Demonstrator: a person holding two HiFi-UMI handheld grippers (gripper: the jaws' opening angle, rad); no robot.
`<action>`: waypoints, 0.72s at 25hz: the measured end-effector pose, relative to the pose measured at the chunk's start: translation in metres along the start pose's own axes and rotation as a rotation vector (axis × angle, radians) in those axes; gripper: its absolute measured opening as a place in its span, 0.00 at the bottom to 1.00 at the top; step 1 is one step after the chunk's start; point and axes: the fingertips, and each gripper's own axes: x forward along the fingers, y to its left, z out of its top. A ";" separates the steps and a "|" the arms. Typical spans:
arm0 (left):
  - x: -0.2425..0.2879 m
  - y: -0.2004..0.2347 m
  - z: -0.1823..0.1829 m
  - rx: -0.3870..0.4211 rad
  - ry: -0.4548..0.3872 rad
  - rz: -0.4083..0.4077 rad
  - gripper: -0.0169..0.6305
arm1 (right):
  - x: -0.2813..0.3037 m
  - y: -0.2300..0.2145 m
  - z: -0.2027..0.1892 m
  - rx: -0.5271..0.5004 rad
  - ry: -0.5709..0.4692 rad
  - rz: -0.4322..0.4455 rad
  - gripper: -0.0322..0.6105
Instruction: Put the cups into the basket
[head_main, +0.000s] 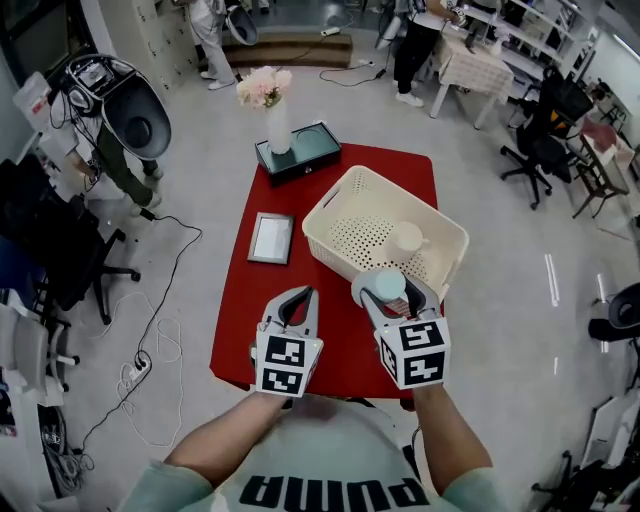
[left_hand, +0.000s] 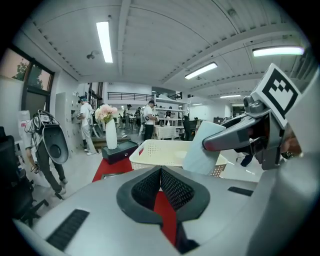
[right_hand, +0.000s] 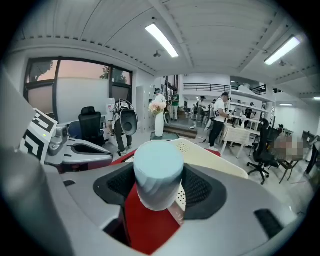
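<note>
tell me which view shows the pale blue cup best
The right gripper view: the cup fills the centre, clamped between the right gripper's jaws. The head view shows only its round end from above, by the basket's near rim. The left gripper view shows one side of it, partly covered by a jaw.

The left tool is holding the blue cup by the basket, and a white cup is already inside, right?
No, the right tool holds the blue cup, as the right gripper view shows. It is by the basket, with a white cup already inside.
</note>
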 end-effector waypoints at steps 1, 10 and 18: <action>0.002 -0.004 0.003 -0.001 -0.003 -0.009 0.03 | -0.002 -0.008 0.002 0.008 -0.003 -0.012 0.52; 0.024 -0.036 0.030 0.015 -0.021 -0.065 0.03 | -0.006 -0.061 0.006 0.028 -0.008 -0.094 0.52; 0.038 -0.043 0.038 0.022 -0.007 -0.080 0.03 | 0.016 -0.079 -0.003 0.018 0.026 -0.116 0.52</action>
